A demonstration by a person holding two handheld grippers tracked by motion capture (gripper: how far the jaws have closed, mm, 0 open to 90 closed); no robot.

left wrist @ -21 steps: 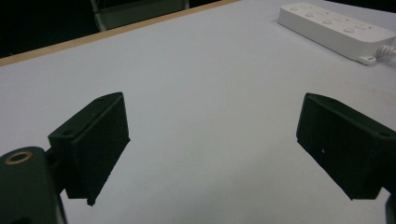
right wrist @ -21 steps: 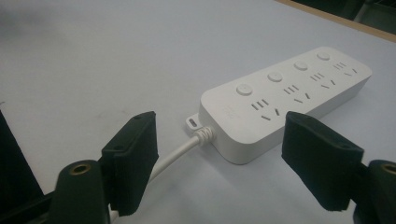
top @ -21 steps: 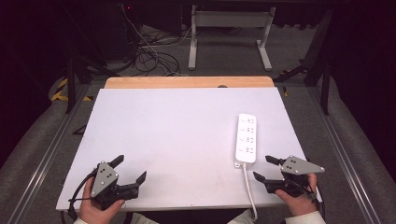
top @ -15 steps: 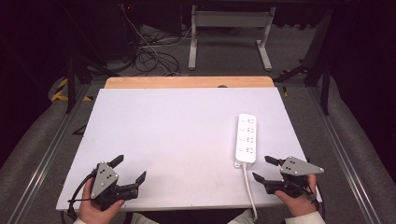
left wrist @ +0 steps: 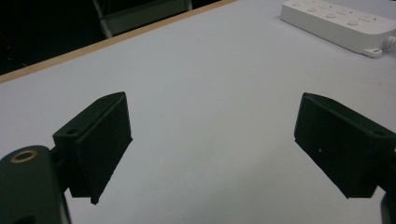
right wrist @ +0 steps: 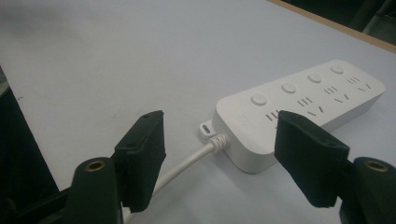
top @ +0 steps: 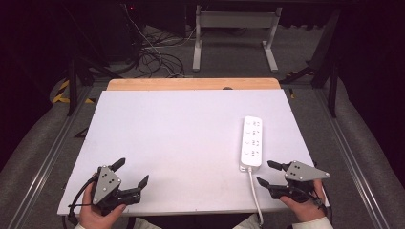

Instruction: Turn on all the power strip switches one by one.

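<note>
While the right gripper [top: 267, 172] hung with jaws apart just short of the power strip [top: 251, 141], its cord [right wrist: 187, 163] ran between them; the left gripper [top: 130, 172] gaped empty.

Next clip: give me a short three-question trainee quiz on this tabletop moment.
1. True or false: the right gripper is clamped on the power strip.
2. Which gripper is nearer the power strip? A) left B) right
3. Fill in: the strip's white cable runs off the table edge nearest the ____.

Key: 1 false, its jaws stand open, short of the strip. 2 B; the left gripper is far across the table. 3 person.
</note>
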